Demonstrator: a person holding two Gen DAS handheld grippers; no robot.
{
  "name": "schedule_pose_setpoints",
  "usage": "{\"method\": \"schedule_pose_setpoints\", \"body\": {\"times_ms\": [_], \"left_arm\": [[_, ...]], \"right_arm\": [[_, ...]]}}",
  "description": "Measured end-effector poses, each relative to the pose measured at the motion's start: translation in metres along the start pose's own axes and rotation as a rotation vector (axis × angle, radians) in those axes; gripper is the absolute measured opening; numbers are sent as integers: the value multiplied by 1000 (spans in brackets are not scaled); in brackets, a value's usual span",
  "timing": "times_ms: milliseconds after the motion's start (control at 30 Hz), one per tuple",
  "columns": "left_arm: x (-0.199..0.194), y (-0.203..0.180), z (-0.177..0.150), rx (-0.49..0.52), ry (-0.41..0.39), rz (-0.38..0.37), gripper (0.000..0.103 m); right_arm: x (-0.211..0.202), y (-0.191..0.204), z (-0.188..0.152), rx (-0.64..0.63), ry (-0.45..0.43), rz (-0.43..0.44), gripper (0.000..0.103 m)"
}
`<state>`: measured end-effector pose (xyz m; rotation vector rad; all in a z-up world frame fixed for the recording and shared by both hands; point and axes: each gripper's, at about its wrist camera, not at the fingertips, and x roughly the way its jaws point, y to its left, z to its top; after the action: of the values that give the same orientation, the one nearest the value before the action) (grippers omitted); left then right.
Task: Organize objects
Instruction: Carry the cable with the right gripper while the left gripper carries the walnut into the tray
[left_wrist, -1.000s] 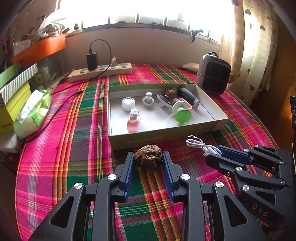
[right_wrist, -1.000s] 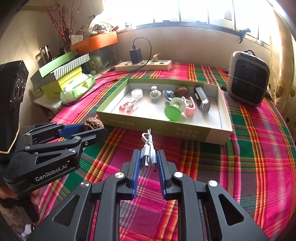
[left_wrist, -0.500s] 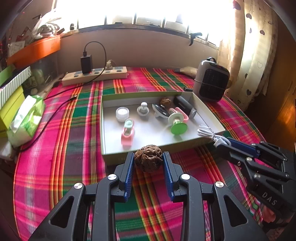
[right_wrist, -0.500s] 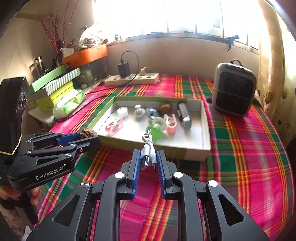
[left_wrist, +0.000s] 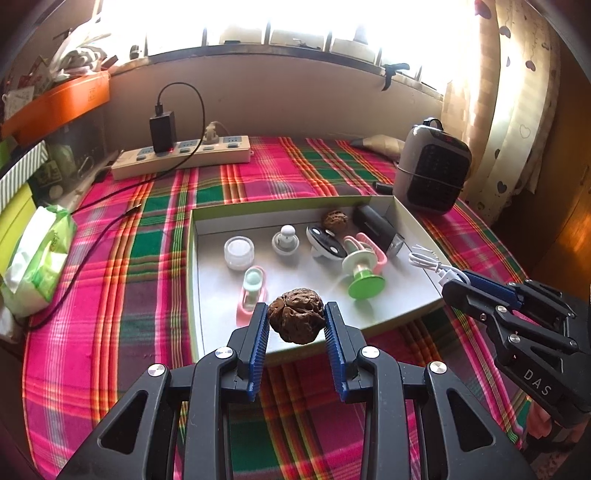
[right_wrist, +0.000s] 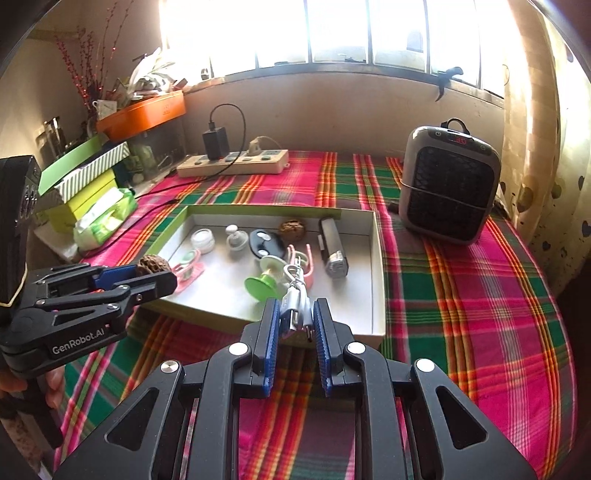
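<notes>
Left wrist view: I'm holding a walnut (left_wrist: 295, 315) in the left hand-held gripper (left_wrist: 295, 321) over the box (left_wrist: 410, 314) front edge.
R hand-held gripper (right_wrist: 294, 317) is pinching a white cable (right_wrist: 295, 295), narrow, above box's near-right wall.

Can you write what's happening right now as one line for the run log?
left tongs: shut on wrinkly brown walnut | right tongs: shut on coiled white cable | both over shallow green-edged cardboard tray
</notes>
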<state>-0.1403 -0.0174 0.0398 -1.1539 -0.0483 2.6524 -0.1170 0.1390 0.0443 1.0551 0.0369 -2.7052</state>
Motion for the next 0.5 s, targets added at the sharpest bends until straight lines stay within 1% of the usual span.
{"method": "schedule_pose_setpoints", "body": {"times_ms": [267, 500], "left_arm": [[17, -1, 8, 7, 16, 30, 28], [32, -3, 12, 23, 34, 53, 28]], "right_arm": [[17, -9, 9, -3, 24, -33, 20], [33, -12, 12, -12, 54, -41, 20]]}}
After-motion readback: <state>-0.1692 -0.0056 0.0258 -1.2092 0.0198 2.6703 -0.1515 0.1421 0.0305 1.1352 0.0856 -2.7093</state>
